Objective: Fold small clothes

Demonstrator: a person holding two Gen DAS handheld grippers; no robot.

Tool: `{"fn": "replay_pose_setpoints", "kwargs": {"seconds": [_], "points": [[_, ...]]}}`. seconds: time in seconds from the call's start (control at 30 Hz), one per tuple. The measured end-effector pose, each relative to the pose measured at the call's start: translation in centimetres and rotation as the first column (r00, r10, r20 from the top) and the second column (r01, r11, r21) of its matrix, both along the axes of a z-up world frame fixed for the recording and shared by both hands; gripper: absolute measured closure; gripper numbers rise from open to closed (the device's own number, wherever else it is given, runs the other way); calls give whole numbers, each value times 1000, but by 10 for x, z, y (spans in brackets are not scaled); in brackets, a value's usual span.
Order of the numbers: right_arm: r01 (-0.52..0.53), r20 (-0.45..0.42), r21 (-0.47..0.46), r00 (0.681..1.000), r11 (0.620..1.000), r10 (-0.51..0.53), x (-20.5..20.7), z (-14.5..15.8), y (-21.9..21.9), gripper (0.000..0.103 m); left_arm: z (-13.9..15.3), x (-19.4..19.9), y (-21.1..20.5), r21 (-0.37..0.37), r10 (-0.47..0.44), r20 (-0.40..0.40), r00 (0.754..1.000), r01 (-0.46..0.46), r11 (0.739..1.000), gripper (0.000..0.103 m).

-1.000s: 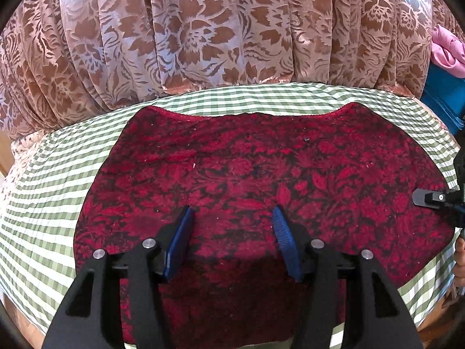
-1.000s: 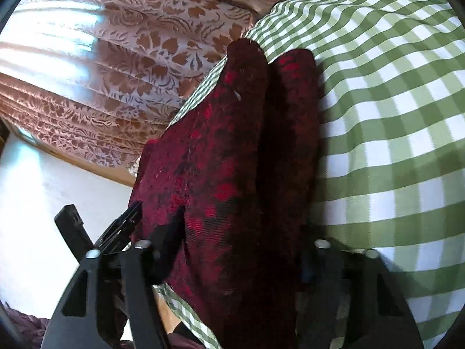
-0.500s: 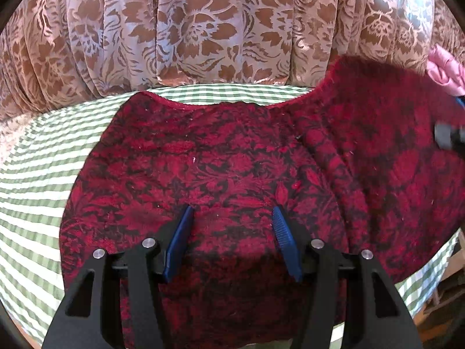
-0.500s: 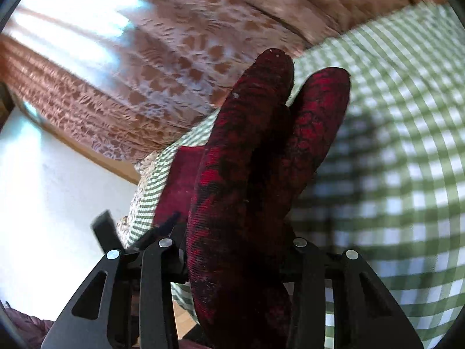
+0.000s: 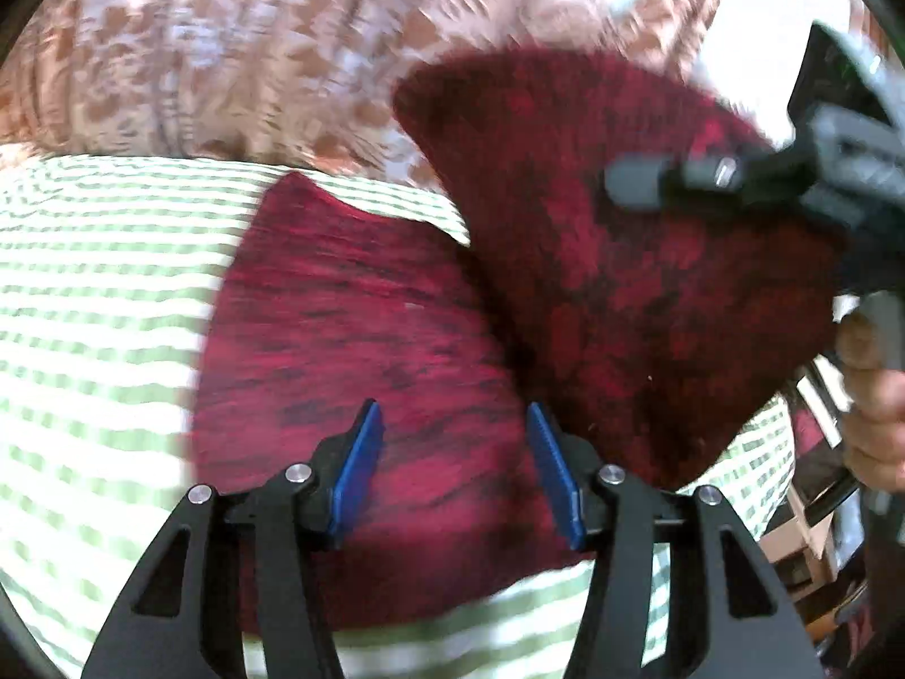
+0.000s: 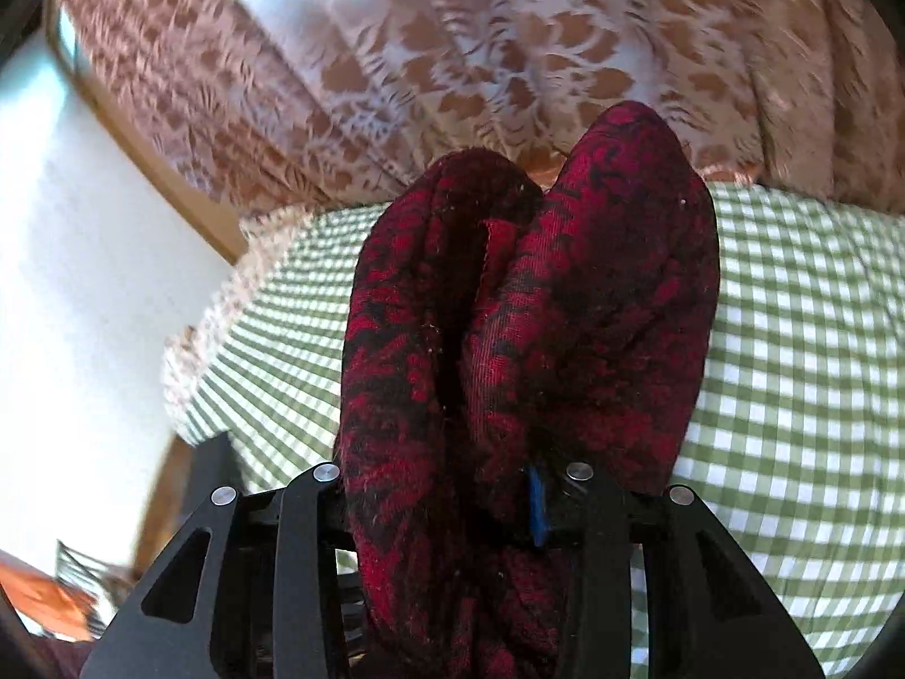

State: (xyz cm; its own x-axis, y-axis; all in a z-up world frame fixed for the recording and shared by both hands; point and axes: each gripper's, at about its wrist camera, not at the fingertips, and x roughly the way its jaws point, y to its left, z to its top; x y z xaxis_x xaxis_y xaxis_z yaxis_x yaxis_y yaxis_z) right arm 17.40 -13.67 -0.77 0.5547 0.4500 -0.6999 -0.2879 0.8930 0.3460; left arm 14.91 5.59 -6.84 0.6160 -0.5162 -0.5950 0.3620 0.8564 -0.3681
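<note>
A dark red patterned garment (image 5: 362,339) lies on the green checked tablecloth (image 5: 96,294). My left gripper (image 5: 452,475) is open, its blue pads low over the garment's near part. My right gripper (image 6: 447,503) is shut on the garment's right side (image 6: 565,311), which bunches up between its fingers. In the left wrist view the right gripper (image 5: 735,181) holds that side lifted and carried over the flat part as a raised flap (image 5: 611,260).
A brown floral curtain (image 5: 226,56) hangs behind the table. A white wall (image 6: 85,283) and wooden trim are to the left in the right wrist view. The person's hand (image 5: 871,396) is at the right edge.
My right gripper has lifted the garment's right side off the table and swung it up and leftward over the rest. My left gripper stays open above the near part.
</note>
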Motion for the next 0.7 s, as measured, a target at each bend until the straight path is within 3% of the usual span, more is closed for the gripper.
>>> {"fn": "replay_pose_setpoints", "kwargs": {"seconds": [0.17,0.33,0.43,0.5,0.53,0.7], "points": [[7,50,-148,999,989,1,-5,-4,50,66,3,-8,89,-122,95,-50,994,-100,987,51],[-46,99,-312,992,949,80,-17,-39,119,62,15,5,155,-293,157,-90,984,-177,940,51],[-71,135,-416,981,907,139,-26,-69,151,58,24,18,165,-361,121,-88,989,-145,921,51],[-74,203,-487,960,871,195,-39,-80,165,45,30,27,164,-400,69,-92,993,-101,911,47],[-72,217,-499,954,863,205,-43,-82,167,44,32,33,160,-403,49,-94,994,-83,912,46],[-102,280,-457,926,883,252,-53,-81,156,27,38,77,116,-372,-80,-153,985,18,928,41]]}}
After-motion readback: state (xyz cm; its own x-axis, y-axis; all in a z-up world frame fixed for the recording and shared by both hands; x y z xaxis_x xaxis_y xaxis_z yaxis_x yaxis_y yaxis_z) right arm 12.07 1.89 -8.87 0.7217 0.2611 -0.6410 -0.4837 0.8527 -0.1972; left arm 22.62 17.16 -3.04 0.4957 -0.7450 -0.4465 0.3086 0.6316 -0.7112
